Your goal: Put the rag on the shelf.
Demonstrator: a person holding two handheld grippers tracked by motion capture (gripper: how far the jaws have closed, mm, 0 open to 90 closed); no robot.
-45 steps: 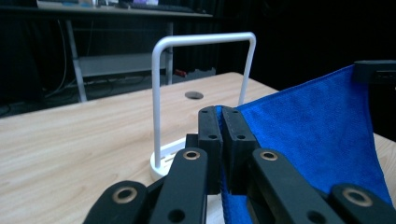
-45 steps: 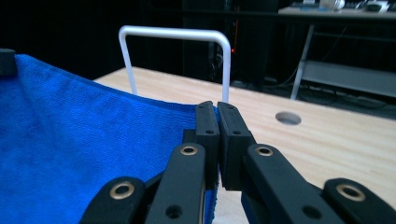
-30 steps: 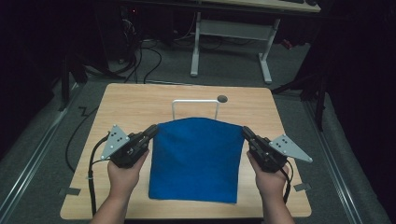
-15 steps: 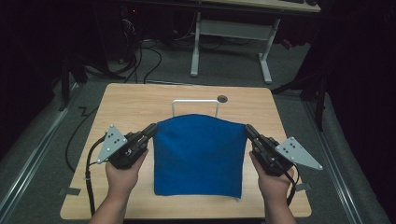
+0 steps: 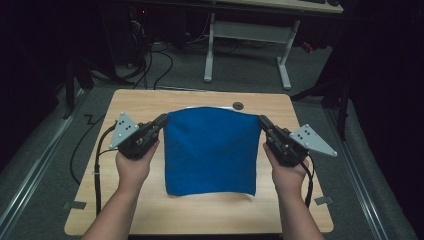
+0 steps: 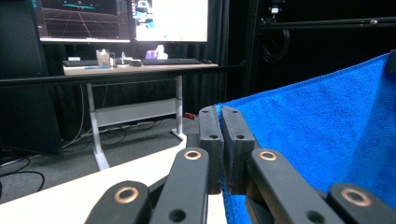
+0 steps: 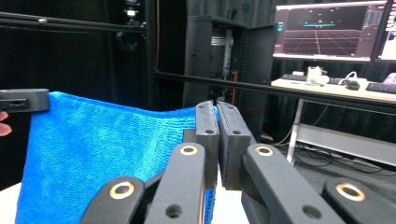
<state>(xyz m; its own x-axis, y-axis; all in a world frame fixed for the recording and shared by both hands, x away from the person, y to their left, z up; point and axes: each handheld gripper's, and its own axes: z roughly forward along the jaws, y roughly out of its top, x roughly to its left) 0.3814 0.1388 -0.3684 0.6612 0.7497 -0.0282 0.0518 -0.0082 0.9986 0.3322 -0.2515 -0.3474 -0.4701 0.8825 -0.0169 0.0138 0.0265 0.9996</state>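
Observation:
A blue cloth (image 5: 211, 151) hangs spread out above the wooden table (image 5: 150, 102), held up by its two top corners. My left gripper (image 5: 162, 120) is shut on the top left corner, and my right gripper (image 5: 262, 121) is shut on the top right corner. In the left gripper view the jaws of that gripper (image 6: 220, 112) pinch the cloth (image 6: 317, 126) at its edge. The right gripper view has its own gripper (image 7: 217, 106) clamped on the cloth (image 7: 102, 149), with the other gripper's tip (image 7: 23, 100) at the far corner. The cloth's lower edge lies near the table's front.
A small dark round hole (image 5: 238, 105) sits near the table's far edge. A white thing (image 5: 200, 107) peeks out just behind the cloth's top. Beyond the table stand a desk frame (image 5: 247, 37), cables on the floor, and monitors (image 6: 121, 18).
Both grippers have risen and drawn toward me, lifting the cloth higher so that it hangs upright. The white frame behind it is now almost hidden.

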